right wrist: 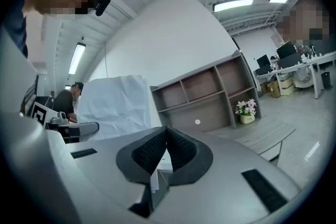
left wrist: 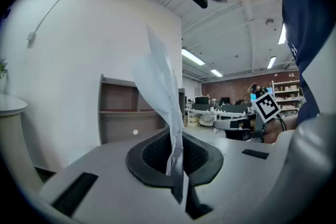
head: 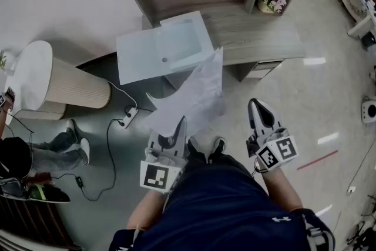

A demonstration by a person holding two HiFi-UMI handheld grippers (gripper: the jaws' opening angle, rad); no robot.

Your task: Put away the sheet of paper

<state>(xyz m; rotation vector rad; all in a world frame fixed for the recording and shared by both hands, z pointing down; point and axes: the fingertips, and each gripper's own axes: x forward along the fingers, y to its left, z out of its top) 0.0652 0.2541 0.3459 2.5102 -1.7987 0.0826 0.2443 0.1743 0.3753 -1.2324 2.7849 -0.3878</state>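
Grey wood-grain shelf unit (head: 258, 38): red-backed compartments above a low surface; a small pot of pink flowers stands at its right end.
Pale translucent plastic case (head: 161, 50): lies open on the left end of the shelf unit's surface.
White, slightly crumpled sheet of paper (head: 191, 97): in the air in front of the shelf unit, its upper corner towards the case.
Left gripper (head: 182, 121): clamped on the sheet's lower edge.
Right gripper (head: 257, 104): jaws together, empty, right of the sheet.
Doing it well: probably keep the clamp firm, bring the sheet flat over the open case, and steady its loose corner with the free gripper before letting go.
Writing: none readable; only square black-and-white markers on both grippers.
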